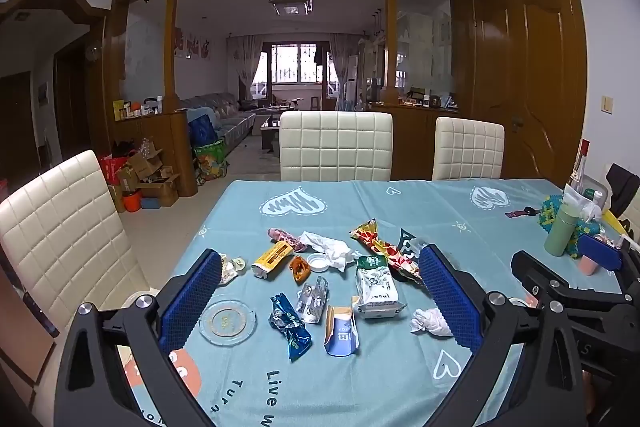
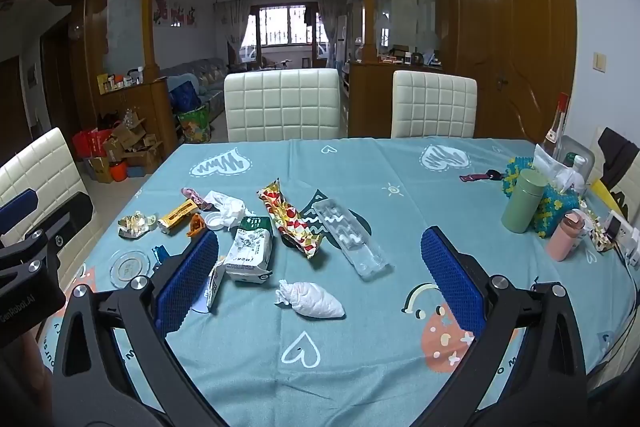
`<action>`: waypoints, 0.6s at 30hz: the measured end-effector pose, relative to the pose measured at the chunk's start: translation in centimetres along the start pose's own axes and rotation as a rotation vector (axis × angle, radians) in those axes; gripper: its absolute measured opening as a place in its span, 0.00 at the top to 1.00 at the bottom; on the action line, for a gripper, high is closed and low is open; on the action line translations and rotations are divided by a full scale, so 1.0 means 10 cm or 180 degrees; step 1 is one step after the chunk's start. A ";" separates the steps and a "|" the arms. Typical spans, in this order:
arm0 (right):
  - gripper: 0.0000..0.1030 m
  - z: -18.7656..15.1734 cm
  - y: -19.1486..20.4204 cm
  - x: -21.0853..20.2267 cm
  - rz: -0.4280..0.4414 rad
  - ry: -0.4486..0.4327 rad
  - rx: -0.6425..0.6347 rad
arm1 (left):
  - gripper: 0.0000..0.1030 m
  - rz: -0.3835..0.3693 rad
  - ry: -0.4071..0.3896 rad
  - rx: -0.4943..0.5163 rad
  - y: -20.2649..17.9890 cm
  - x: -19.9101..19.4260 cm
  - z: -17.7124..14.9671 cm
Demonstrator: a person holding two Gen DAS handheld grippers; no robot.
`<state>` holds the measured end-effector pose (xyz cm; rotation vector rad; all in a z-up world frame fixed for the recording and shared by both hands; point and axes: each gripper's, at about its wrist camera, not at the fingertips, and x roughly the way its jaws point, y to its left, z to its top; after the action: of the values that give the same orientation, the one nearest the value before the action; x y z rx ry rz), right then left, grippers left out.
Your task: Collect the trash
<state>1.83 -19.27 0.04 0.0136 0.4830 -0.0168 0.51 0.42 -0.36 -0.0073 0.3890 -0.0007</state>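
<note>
a dining table [image 1: 400, 199] under a teal printed cloth fills the foreground, with cream quilted chairs [image 1: 335, 145] along its far edge and one more at its left side; beyond them a wood-framed opening leads to a living room. the left tool [image 1: 320, 283] hangs over the near edge, jaws spread wide, gripping nothing — the trash lies between and just ahead of its fingers: a blue foil wrapper [image 1: 290, 325], a clear crinkled packet [image 1: 313, 298], a blue-and-white carton [image 1: 340, 331], a white tissue pack [image 1: 376, 287] and a glass ashtray [image 1: 227, 321] by the left finger. the right tool [image 2: 320, 249] is equally wide open and empty; a crumpled white tissue [image 2: 314, 300] sits between its fingers, a clear plastic tray [image 2: 352, 239] and a red-yellow wrapper [image 2: 290, 223] just ahead. bare cloth lies ahead of the trash up to the far edge. to the right tool's right, a green flask [image 2: 522, 201] and a pink bottle [image 2: 566, 235] crowd the table's right edge.
</note>
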 end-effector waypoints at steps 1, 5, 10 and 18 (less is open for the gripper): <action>0.03 0.00 0.00 0.00 0.0000 -0.0003 -0.0003 | 0.07 0.0002 -0.0004 0.0003 0.00 0.00 0.00; 0.03 0.01 -0.03 0.01 0.0003 0.0017 0.0016 | 0.07 -0.0005 0.0000 0.0012 -0.04 -0.03 -0.02; 0.03 0.05 -0.05 -0.03 0.0005 0.0016 0.0028 | 0.07 -0.0008 -0.0010 0.0014 -0.03 -0.02 -0.04; 0.03 -0.03 0.01 -0.01 0.0005 -0.0004 0.0038 | 0.07 -0.0012 0.0011 0.0031 -0.05 -0.01 -0.04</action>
<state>1.58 -19.21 -0.14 0.0257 0.4816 -0.0180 0.24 -0.10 -0.70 0.0017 0.3925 -0.0063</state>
